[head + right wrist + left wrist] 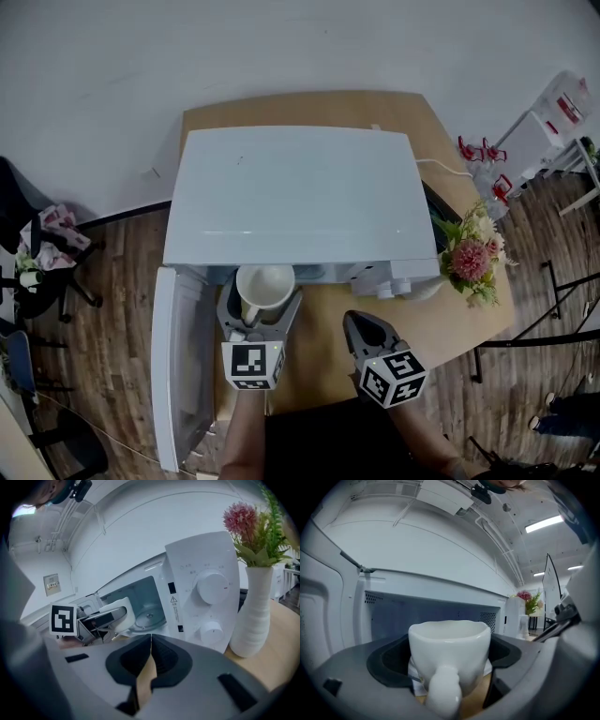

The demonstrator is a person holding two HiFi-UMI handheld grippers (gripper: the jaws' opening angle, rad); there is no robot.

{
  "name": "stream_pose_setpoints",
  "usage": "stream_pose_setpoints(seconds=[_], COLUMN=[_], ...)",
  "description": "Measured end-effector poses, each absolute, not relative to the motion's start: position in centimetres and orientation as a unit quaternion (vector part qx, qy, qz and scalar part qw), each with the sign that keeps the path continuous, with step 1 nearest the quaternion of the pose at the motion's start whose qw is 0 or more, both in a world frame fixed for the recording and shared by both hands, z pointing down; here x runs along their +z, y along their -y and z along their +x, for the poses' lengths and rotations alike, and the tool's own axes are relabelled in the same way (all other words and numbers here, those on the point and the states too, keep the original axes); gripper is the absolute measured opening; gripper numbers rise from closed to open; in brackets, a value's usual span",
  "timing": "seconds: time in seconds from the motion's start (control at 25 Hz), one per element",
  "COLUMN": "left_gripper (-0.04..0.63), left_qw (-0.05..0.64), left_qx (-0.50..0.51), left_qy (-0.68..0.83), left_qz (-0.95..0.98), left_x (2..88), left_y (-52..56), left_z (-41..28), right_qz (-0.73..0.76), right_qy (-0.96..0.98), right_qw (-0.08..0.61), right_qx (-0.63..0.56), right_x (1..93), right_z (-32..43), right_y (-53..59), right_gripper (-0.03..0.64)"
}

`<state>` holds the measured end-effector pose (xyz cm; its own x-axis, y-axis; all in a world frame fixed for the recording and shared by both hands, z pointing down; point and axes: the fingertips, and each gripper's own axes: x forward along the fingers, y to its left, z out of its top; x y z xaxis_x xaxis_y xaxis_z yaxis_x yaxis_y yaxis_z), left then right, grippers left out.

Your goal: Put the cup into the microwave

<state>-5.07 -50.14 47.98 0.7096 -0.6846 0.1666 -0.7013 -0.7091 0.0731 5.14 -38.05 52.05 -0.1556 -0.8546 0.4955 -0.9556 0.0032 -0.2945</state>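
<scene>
A white cup (264, 287) (449, 654) sits upright between the jaws of my left gripper (261, 307), which is shut on it, handle toward the camera. It hangs just in front of the open mouth of the white microwave (298, 195) (417, 606), over the wooden table. The right gripper view shows the cup (118, 613) at the cavity's opening, with the glass turntable (149, 618) behind it. My right gripper (361, 328) (151, 639) is shut on nothing and waits over the table in front of the microwave's control panel (204, 597).
The microwave door (178, 366) stands swung open to the left. A white vase (255, 613) with pink flowers (472, 258) stands on the table right of the microwave. A black chair (37, 253) is on the floor at left, and a white rack (534, 141) at far right.
</scene>
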Motion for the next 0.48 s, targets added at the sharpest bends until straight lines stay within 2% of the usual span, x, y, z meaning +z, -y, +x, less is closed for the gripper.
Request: stream_pose_setpoints(seconds=[0.48], left_gripper=[0.474], left_qw=[0.039], left_qx=[0.061], left_qy=[0.376], left_qz=[0.924], left_x=[49.5], left_y=[53.8], left_z=[-3.3], right_qz=[0.632], right_qy=[0.699], right_qw=[0.115], right_qx=[0.314], right_x=[54.1], right_z=[4.6], right_y=[37.8], right_gripper=[-0.006])
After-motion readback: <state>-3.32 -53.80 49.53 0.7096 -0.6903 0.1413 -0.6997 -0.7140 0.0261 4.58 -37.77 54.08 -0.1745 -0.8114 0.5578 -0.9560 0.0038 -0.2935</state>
